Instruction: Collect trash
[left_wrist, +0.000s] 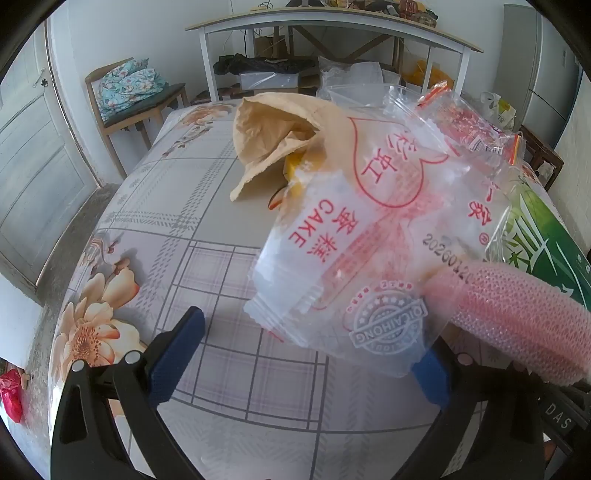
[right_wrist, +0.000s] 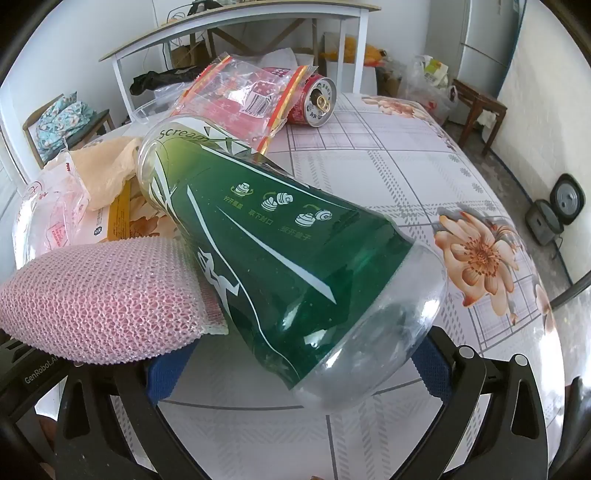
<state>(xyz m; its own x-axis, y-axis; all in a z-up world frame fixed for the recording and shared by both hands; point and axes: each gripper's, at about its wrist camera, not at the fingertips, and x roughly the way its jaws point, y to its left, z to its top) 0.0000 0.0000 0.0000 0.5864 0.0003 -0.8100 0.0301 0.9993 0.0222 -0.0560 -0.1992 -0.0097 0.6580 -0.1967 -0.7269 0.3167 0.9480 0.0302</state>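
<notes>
The green bottle (right_wrist: 258, 258) lies on the bench (right_wrist: 406, 177), its clear end between the right gripper (right_wrist: 299, 373)'s wide, empty fingers, long axis running away up-left. The left gripper (left_wrist: 299, 354), fingers also spread wide, is nearer the cake wrapper (left_wrist: 351, 240) left of the bottle.

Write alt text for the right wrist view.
A green-labelled clear bottle lies on its side on a floral tablecloth, its base between the open right gripper. Behind it lie wrappers and a red can; a pink mesh sleeve enters at left.
</notes>
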